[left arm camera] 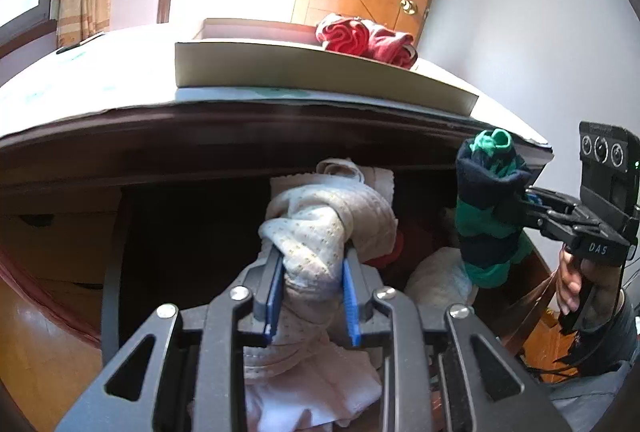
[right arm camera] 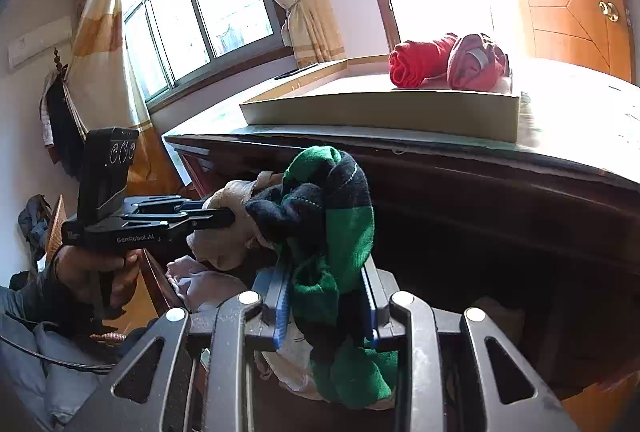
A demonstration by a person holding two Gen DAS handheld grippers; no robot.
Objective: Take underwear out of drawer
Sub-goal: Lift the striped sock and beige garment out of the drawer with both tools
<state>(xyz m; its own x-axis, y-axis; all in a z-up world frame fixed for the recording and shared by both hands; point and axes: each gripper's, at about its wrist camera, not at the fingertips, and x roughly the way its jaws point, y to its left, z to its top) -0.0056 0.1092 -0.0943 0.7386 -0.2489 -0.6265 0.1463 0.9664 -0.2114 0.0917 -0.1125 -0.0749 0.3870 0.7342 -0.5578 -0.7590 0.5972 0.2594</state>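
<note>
Dark desk edge (left arm camera: 280,119) overhangs both clamped bundles.

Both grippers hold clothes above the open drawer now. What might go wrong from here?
1. The pale garment hangs loose below the left gripper; it could snag on the drawer.
2. The right gripper pinches only part of the green striped bundle, so it may slip.
3. The box holding red clothes sits at the tabletop edge.

Flat cream box (right arm camera: 380,115) on the worktop (right arm camera: 580,135), at twelve o'clock. Curtained window (right arm camera: 192,15) at ten o'clock, wooden door (right arm camera: 576,11) at two. Air conditioner (right arm camera: 38,45) far left.
</note>
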